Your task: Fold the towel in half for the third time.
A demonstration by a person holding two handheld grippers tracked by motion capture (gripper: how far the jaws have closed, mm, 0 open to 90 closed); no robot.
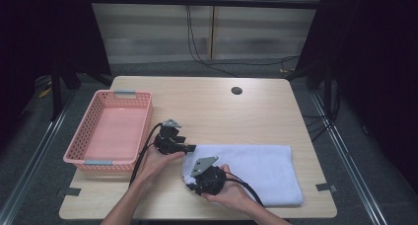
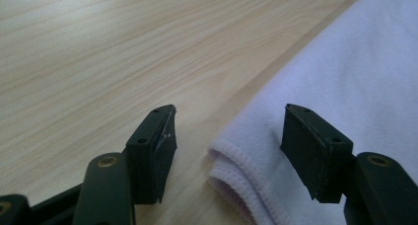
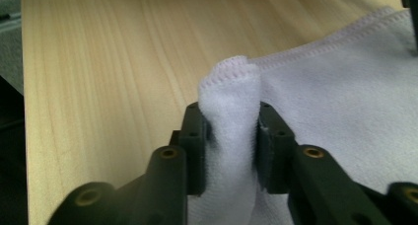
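I had a white towel (image 1: 251,166) lying folded on the wooden surface (image 1: 212,106), along its near edge and toward the near right corner. Its long side ran parallel to that near edge.

My right gripper (image 3: 230,136) was at the towel's near left corner. Its jaws were pinching that corner: in the right gripper view a bunched fold of the cloth, with its stitched hem on top, stood squeezed between the two black pads and poked up above them. In the high view my right hand (image 1: 231,190) lay close to the near edge of the surface, with the gripper's grey plate facing up and its cable trailing back across the towel toward me.

My left gripper (image 2: 229,136) was at the towel's far left corner. Its jaws were spread apart and held nothing. In the left gripper view one jaw stood over bare wood and the other over the cloth, and the rounded, hemmed corner of the towel lay between them, not pressed by either pad. In the high view my left hand (image 1: 157,158) came in from the near edge, with the gripper just beside the towel's left end.

A pink basket (image 1: 93,131) with perforated walls stood near the left edge of the surface, well apart from the towel. A small dark round hole (image 1: 236,91) showed in the wood near the far edge.
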